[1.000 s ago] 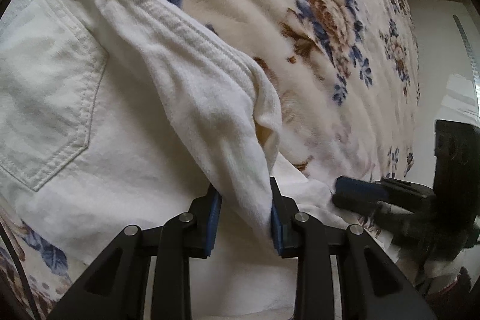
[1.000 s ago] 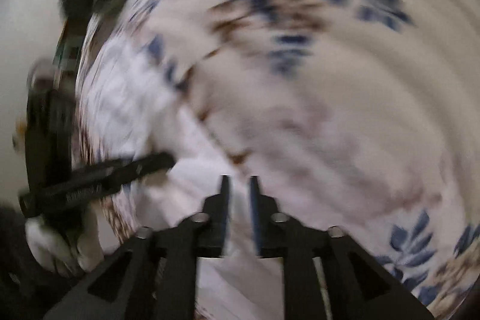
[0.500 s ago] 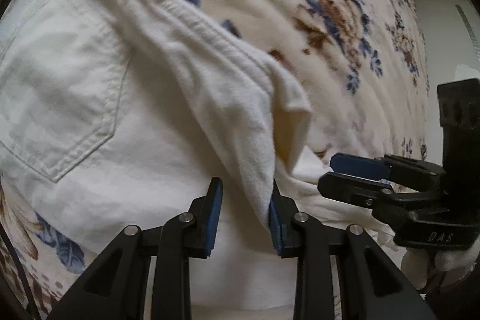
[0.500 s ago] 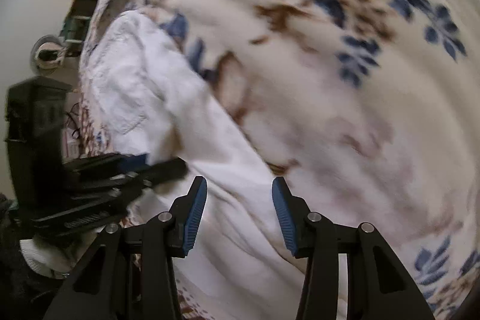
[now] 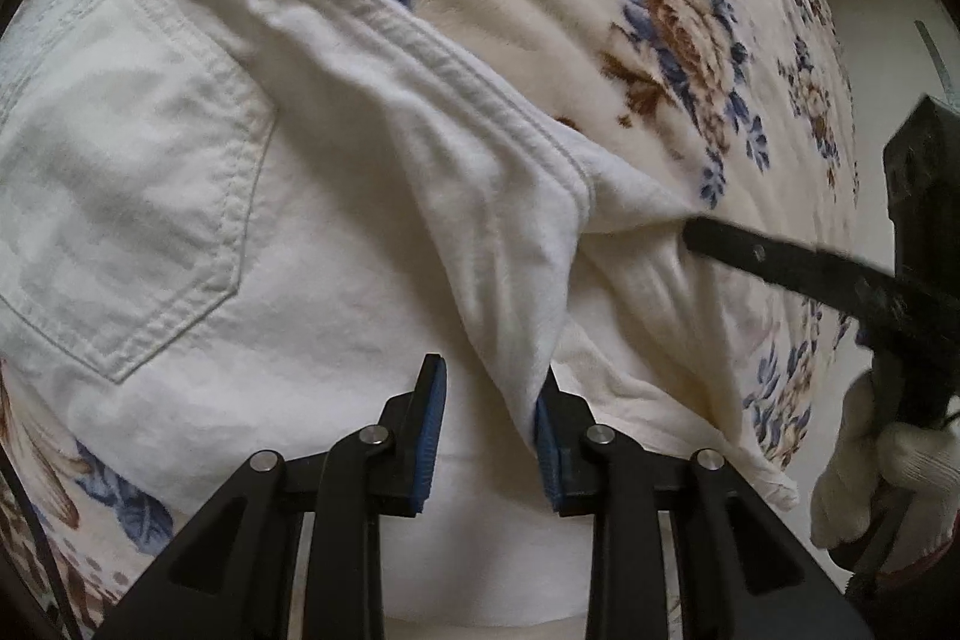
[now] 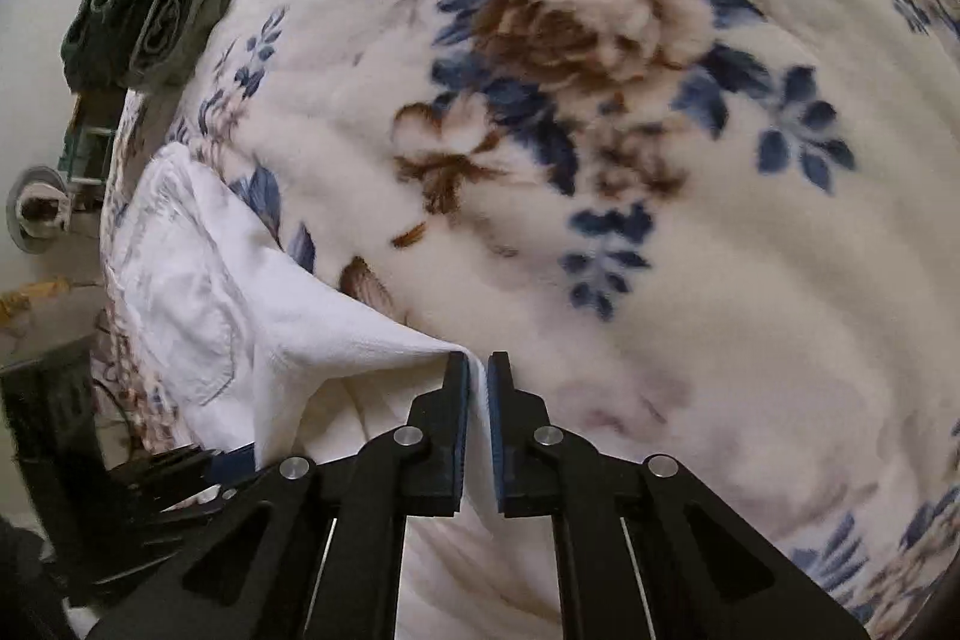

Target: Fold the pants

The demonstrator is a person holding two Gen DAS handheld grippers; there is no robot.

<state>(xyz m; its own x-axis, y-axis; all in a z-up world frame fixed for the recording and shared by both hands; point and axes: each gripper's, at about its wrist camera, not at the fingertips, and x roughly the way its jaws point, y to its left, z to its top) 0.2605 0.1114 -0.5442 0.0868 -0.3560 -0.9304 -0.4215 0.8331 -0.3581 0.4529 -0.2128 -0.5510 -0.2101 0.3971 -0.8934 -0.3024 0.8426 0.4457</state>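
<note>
Now the soft, floppy white pants (image 5: pixel 252 220) are pinched at one edge by the right claw (image 6: pixel 477 418), while the left claw (image 5: pixel 489 436) is spread apart.

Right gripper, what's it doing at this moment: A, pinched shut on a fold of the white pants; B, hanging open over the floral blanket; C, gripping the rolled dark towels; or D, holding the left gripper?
A: in the right wrist view the right gripper has its jaws nearly closed with a thin fold of the white pants pinched between the blue pads.
</note>
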